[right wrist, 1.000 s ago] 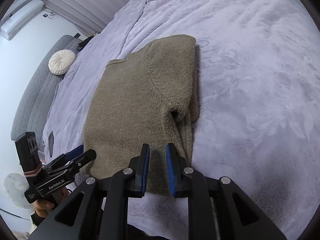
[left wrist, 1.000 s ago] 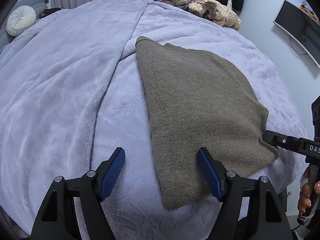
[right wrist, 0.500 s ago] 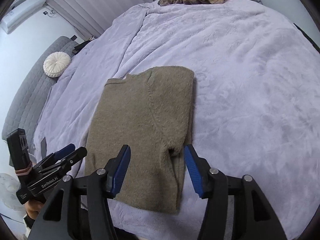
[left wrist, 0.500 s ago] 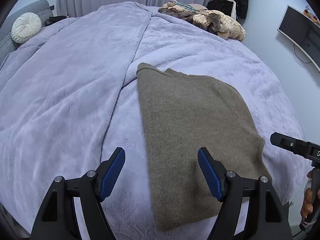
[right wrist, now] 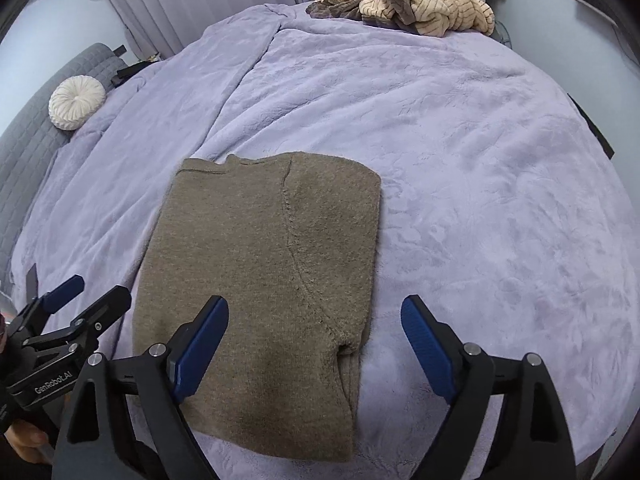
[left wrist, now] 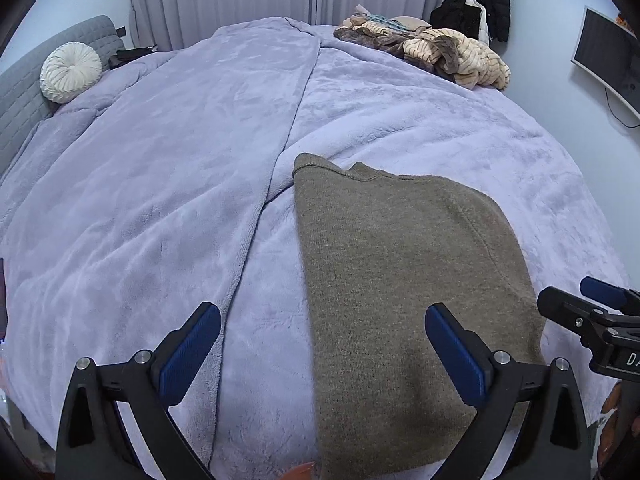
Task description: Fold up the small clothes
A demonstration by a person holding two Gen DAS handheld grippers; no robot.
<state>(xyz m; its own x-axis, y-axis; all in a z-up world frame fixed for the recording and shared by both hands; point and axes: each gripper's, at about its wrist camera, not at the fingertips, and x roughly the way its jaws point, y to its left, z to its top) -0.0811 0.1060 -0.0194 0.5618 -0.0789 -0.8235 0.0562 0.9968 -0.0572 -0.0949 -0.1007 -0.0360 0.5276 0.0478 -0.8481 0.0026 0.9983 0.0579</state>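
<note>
Lavender fleece blanket [left wrist: 160, 200] covers the whole bed, with a long fold seam running from the far end down toward the near edge. On it, near the front edge and a bit right of that seam, lies the olive-brown knit sweater [right wrist: 260, 272], folded into a tall rectangle. Its long axis runs away from the cameras: neckline at the far end, hem end nearest the grippers (the far-left corner almost touches the seam in the left wrist view). A curved sleeve seam runs down the top layer, and a cuff opening shows near the lower right corner in the right wrist view.

Far end of the bed has a heap of tan striped clothes [left wrist: 452, 56], well apart from the sweater. A dark coat [left wrist: 480, 4] hangs on the wall behind it, and a monitor [left wrist: 608, 60] is mounted on the right wall. A round white cushion [right wrist: 76, 102] sits by the grey headboard on the left.

Left gripper [left wrist: 322, 354] hovers over the sweater's near left edge, jaws spread wide, holding nothing. Right gripper [right wrist: 316, 344] is over the near right part of the sweater, also spread wide with nothing between the blue pads.
</note>
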